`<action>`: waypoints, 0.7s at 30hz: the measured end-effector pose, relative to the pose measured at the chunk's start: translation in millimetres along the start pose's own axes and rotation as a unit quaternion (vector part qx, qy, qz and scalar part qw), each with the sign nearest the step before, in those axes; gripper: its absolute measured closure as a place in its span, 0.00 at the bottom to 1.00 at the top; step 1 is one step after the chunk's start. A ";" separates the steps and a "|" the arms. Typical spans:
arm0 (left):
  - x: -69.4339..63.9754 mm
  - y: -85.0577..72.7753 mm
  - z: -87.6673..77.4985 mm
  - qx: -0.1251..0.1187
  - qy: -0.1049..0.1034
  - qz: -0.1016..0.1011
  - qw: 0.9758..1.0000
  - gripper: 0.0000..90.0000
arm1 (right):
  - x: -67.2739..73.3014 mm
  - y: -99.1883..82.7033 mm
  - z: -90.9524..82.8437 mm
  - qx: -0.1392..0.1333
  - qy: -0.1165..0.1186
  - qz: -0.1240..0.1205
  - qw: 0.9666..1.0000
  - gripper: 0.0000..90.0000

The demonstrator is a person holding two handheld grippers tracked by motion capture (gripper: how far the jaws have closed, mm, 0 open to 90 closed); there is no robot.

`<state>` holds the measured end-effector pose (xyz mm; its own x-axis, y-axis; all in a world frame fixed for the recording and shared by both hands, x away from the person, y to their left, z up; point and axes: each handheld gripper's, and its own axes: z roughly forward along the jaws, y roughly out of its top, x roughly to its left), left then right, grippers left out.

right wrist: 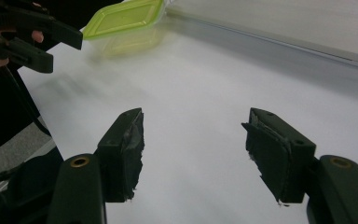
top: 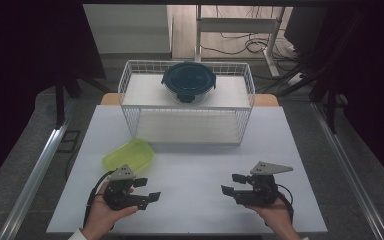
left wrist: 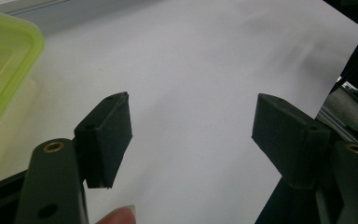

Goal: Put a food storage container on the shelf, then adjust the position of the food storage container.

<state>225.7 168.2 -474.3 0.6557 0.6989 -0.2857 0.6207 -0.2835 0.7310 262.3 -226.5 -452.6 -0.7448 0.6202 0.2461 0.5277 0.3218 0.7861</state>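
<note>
Nearby, a shallow translucent lime-green lidded container [top: 128, 154], rounded corners; left tongs [top: 147, 189] and right tongs [top: 233, 183] wide, empty.

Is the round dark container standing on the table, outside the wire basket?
No, the round dark container sits inside the white wire basket; the green container lies on the table.

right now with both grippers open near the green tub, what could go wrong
1. The green-lidded container lies close beside the left gripper; its jaws point toward the table's middle, so a turn toward it might knock the container instead of straddling it.
2. The round dark-lidded container sits on top of the wire rack; a bump against the rack could shake it.
3. The right gripper faces the left one; they could collide.
</note>
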 end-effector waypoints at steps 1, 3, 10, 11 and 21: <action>0.2 -0.2 -0.6 -0.001 0.002 -0.001 1.000 0.31 | -0.2 -0.1 0.1 0.001 0.000 -0.001 1.000 0.41; 0.8 -0.6 -2.2 -0.003 0.005 -0.002 1.000 0.31 | -0.8 0.4 0.9 0.001 0.000 -0.001 1.000 0.40; 6.4 0.1 -7.3 0.000 0.034 0.001 0.999 0.31 | 1.3 4.5 4.2 0.007 0.002 -0.008 1.000 0.39; 7.6 1.2 -8.2 0.001 0.038 0.001 0.999 0.31 | 1.2 4.0 4.3 0.008 0.002 -0.007 1.000 0.38; 30.3 29.8 -14.0 0.010 0.063 -0.003 0.998 0.38 | 1.0 4.2 0.4 0.005 0.001 0.004 1.000 0.38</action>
<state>258.1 190.1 -452.5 0.5933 0.7774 -0.2089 0.6338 -0.2912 0.7165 263.9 -224.2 -449.2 -0.7409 0.6216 0.2541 0.5386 0.3240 0.7778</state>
